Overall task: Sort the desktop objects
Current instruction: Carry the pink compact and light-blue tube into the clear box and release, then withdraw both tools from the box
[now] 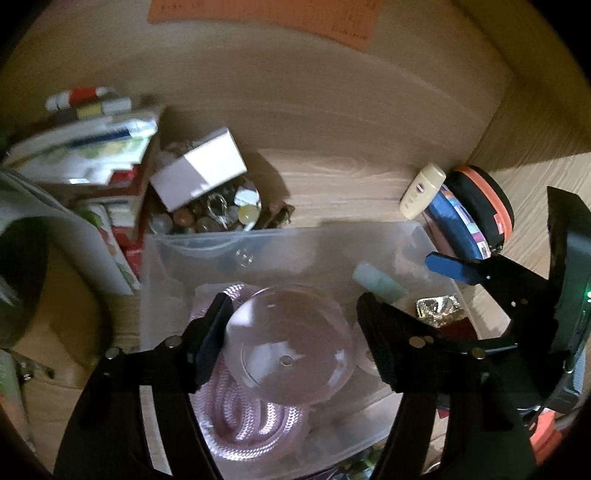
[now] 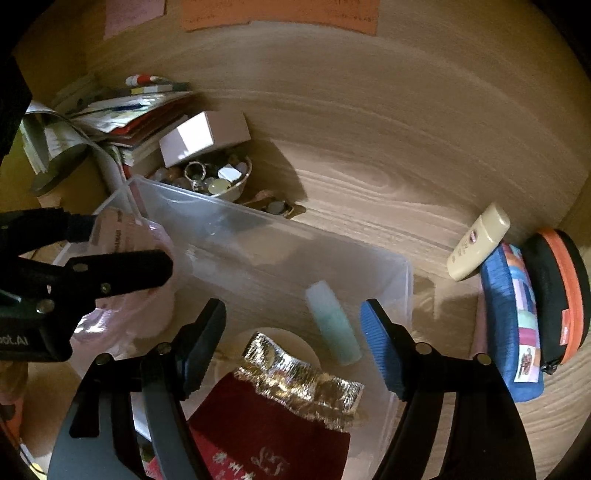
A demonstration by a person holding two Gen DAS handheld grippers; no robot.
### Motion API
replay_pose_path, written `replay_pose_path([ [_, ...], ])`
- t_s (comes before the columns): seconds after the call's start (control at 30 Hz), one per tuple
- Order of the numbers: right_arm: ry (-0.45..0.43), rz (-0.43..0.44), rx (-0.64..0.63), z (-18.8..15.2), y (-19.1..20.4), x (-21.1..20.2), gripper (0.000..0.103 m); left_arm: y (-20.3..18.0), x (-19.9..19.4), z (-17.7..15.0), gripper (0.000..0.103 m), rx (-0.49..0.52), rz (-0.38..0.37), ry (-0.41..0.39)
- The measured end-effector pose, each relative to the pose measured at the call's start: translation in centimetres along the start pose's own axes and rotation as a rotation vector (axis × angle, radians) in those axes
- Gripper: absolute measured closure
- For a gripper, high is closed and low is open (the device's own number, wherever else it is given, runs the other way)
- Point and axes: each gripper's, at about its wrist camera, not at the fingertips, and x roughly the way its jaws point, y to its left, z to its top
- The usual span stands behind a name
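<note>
Both my grippers hang over the clear bin (image 1: 155, 266): left fingers (image 1: 210, 332) apart around a clear bowl (image 1: 288, 347), right fingers (image 2: 384, 343) apart, empty. Bare desk (image 2: 369, 166) beyond the far rim.

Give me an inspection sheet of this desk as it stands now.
Surface: wooden desk, dimly lit.
Job's things: clear bin holding pink rope, clear lid, mint tube, foil pack, red pouch.
Clutter: book pile, white box on a trinket bowl; cream bottle, blue pouch, black-orange case at the right.
Grippers: left tool open, lid between its jaws; right tool open above the foil pack.
Cables: nothing clearly seen.
Surroundings: wooden back panel with orange note and pink note.
</note>
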Motion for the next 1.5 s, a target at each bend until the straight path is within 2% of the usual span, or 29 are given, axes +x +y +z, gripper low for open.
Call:
replay_pose_path([
  [0.17,-0.044,-0.011,-0.013,-0.2,0.4,-2.2,0.023,-0.5,-1.9,-0.1,0.027,0.023,0.022,-0.047],
  [0.4,-0.102,-0.009,-0.018,-0.9,0.7,-5.7,0.022,-1.0,-4.1,-1.0,0.020,0.047,0.040,-0.082],
  [0.57,-0.142,-0.004,-0.031,-2.0,1.4,-8.1,0.021,-1.5,-5.7,-2.5,0.019,0.089,0.089,-0.103],
  [0.77,-0.170,0.005,-0.042,-3.7,2.1,-10.1,0.019,-2.1,-7.6,-4.7,0.011,0.124,0.124,-0.128],
  [1.0,-0.145,0.032,-0.043,-6.0,2.7,-10.6,0.019,-3.0,-8.5,-7.5,0.008,0.157,0.160,-0.118],
  [1.23,-0.105,0.069,-0.031,-9.1,3.2,-11.0,0.019,-2.7,-8.1,-10.0,0.008,0.157,0.175,-0.069],
  [1.33,-0.096,0.089,-0.034,-10.3,3.5,-11.2,0.019,-2.5,-8.1,-10.7,0.008,0.142,0.165,-0.052],
  [1.5,-0.078,0.057,-0.033,-11.6,3.3,-10.8,0.019,-3.1,-7.5,-11.3,0.008,0.131,0.126,-0.022],
])
